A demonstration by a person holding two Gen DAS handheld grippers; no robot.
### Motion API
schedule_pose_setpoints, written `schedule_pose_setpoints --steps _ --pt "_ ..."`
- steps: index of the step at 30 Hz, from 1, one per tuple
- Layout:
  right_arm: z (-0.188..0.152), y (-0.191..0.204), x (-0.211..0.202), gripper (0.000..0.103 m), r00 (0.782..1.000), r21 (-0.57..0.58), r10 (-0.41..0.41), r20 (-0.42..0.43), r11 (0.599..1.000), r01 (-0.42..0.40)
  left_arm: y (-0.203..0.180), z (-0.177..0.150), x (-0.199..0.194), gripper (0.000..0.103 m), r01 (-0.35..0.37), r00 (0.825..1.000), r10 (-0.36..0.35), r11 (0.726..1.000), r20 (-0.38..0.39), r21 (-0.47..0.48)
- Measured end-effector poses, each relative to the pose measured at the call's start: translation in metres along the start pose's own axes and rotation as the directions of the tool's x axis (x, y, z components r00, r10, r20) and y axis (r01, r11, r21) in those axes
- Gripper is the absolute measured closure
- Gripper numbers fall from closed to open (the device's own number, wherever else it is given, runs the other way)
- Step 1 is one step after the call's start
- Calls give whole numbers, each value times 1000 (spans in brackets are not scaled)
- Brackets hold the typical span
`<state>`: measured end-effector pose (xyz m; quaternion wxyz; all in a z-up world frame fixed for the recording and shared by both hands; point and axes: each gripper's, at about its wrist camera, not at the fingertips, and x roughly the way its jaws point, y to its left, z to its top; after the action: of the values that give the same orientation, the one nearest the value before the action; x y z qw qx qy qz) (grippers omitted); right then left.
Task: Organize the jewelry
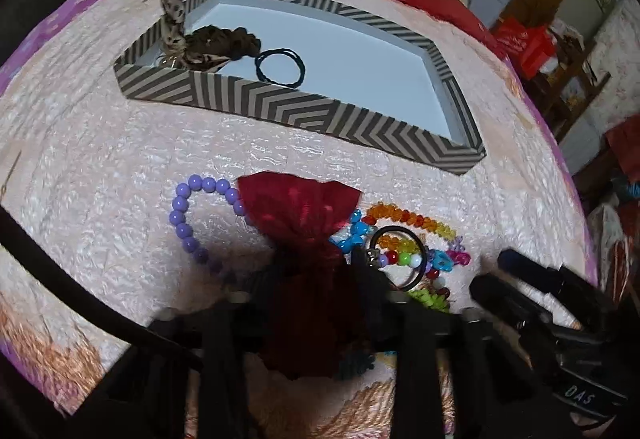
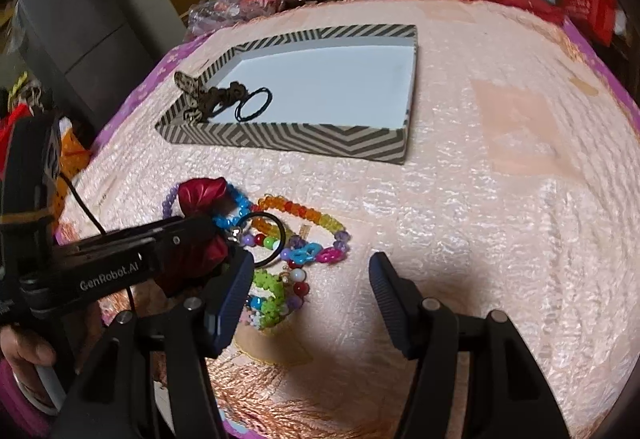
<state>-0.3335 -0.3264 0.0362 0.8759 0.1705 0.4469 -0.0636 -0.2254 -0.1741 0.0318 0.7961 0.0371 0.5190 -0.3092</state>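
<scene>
Item: red scrunchie [image 1: 304, 223], on the bed [image 1: 120, 167] at 6 o'clock from the striped tray [image 1: 304, 111]. Left claw [image 1: 316, 279] clamped on it; right claw [image 2: 308, 299] apart, empty. Handling: lift straight up, clear of purple beads [image 1: 180, 215] and black ring [image 1: 396, 259]

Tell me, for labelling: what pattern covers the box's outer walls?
Dark and beige chevron stripes on the box; clearest in the right wrist view.

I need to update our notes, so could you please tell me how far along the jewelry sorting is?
Done: brown scrunchie and black hair ties lie in the striped box. In hand: left hand-held gripper shut on the red scrunchie. Left: bead bracelets on the bedspread; right hand-held gripper open.
</scene>
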Motion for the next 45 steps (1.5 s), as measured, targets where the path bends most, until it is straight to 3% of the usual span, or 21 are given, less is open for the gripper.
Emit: schedule_pose_setpoints --steps 4,6,17,19,23,27,34,39,41,42,45 --pt "4 6 6 72 1000 -34 0 -1 999 0 6 0 -8 103 -14 999 13 1000 30 7" --pt "7 13 10 78 1000 -72 0 -5 997 -1 11 3 -16 103 -14 999 14 1000 48 1" --pt "22 29 52 80 996 -150 34 -86 988 -47 39 21 -55 103 6 993 0 999 121 -53" --pt "22 28 54 93 995 -144 45 -94 988 -59 42 23 -56 103 30 993 -23 997 113 -66" --pt "21 27 49 100 993 -125 80 -86 988 -90 52 27 -52 103 82 994 -74 990 75 -113" --pt "19 30 37 101 991 -116 115 -67 986 -122 60 27 -49 103 88 995 -79 984 61 -153" --pt "20 20 18 101 982 -47 185 -32 981 -186 76 32 -62 103 193 980 -178 954 86 -228" --pt "22 22 14 101 982 -48 188 -31 981 -189 98 35 -60 103 317 948 -311 891 74 -325" --pt "21 29 14 100 980 -66 197 -34 978 -199 102 33 -58 103 244 969 -237 916 61 -318" --pt "21 34 14 97 976 -74 215 -41 973 -217 104 32 -58 103 228 974 -220 920 60 -319" --pt "17 58 16 64 964 -129 261 -54 955 -266 116 28 -54 103 251 967 -248 898 56 -362"
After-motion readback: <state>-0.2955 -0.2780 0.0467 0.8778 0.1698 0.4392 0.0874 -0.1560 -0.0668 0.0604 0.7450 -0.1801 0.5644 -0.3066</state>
